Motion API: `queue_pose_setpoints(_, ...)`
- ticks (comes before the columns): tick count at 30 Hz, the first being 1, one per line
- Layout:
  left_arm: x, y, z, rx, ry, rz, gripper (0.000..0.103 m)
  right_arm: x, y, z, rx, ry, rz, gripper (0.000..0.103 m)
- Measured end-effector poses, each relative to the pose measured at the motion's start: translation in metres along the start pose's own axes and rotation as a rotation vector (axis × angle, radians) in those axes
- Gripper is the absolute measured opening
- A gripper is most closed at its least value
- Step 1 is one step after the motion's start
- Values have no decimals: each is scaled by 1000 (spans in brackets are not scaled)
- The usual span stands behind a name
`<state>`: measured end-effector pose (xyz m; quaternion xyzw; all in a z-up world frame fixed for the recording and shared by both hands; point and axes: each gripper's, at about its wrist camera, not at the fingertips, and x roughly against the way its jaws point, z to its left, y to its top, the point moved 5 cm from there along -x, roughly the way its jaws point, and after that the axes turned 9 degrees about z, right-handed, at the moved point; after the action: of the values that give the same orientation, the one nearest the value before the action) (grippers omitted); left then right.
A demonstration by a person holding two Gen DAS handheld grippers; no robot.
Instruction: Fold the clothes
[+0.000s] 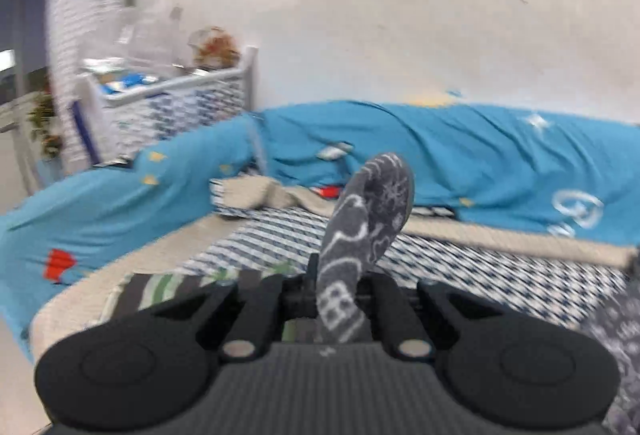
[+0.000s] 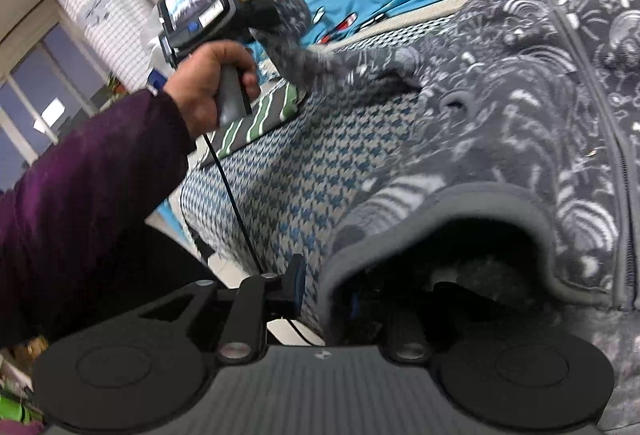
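Gripping the sleeve (image 1: 362, 219) of the grey patterned jacket (image 2: 520, 107), left gripper (image 1: 332, 299) jaws clenched on it. Jacket lies on the bed (image 2: 304, 171), hem draped over right gripper (image 2: 332, 299); jaw state unclear. Best carry sleeve flat across the body, keeping cloth taut.

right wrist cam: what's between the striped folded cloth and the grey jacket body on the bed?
Bare houndstooth bed cover, right wrist view. Above it, the jacket's sleeve spans from the jacket body to the shut left gripper, past the striped cloth.
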<state>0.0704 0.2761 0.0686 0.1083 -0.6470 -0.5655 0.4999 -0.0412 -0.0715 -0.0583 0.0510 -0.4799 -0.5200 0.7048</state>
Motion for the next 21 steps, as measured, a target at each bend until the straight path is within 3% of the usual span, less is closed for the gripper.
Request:
queue_pose_setpoints(5, 10, 6, 38, 99, 62, -29, 4, -8, -3, -2, 7, -6, 29, 25)
queue_pose_setpoints(11, -6, -1, 63, 105, 122, 16, 4, -11, -6, -8, 13, -17, 46, 26)
queue_pose_setpoints(16, -14, 0, 71, 91, 168, -3, 4, -8, -7, -6, 14, -11, 36, 26)
queue_pose_setpoints(21, -28, 0, 81, 124, 185, 31, 4, 3, -4, 13, 81, 6, 4, 33)
